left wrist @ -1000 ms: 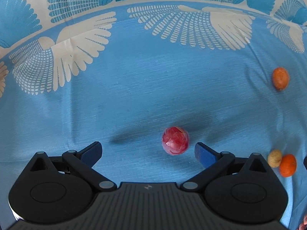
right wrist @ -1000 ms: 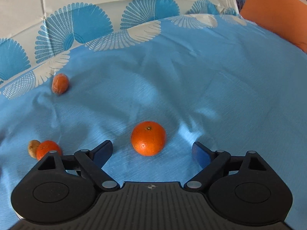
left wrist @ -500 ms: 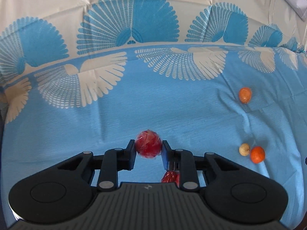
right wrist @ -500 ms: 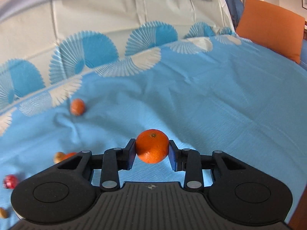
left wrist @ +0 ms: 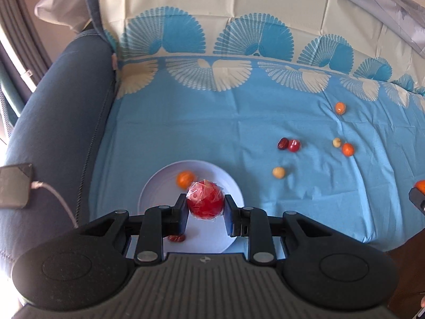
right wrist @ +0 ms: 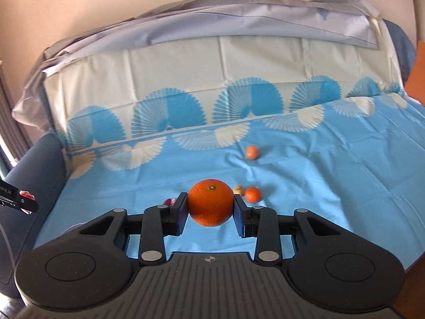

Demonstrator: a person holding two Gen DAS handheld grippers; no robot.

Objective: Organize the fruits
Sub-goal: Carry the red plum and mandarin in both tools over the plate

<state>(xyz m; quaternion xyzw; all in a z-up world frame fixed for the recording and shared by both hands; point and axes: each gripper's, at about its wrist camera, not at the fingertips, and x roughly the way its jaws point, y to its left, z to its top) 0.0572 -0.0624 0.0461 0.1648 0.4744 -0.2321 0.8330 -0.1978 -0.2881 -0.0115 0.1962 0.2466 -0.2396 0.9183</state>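
Observation:
My left gripper (left wrist: 205, 207) is shut on a red fruit in clear wrap (left wrist: 205, 201) and holds it above a white plate (left wrist: 159, 186). The plate holds a small orange (left wrist: 185, 179) and a dark red date (left wrist: 176, 238). My right gripper (right wrist: 210, 207) is shut on a large orange (right wrist: 210, 202), held above the blue cloth (right wrist: 332, 175). Several loose fruits lie on the cloth: a red pair (left wrist: 289, 144), a pale one (left wrist: 278, 172), a pale and orange pair (left wrist: 344, 146) and a far orange one (left wrist: 340, 107).
The cloth covers a sofa seat with a dark blue armrest (left wrist: 58, 122) on the left. A phone with a white cable (left wrist: 14, 186) lies on the armrest. The sofa back (right wrist: 212, 61) rises behind. An orange cushion (right wrist: 417, 69) is at far right.
Both grippers closed on their fruits a second ago, lifted them off the cloth and pulled back. The left one has moved over the white plate.

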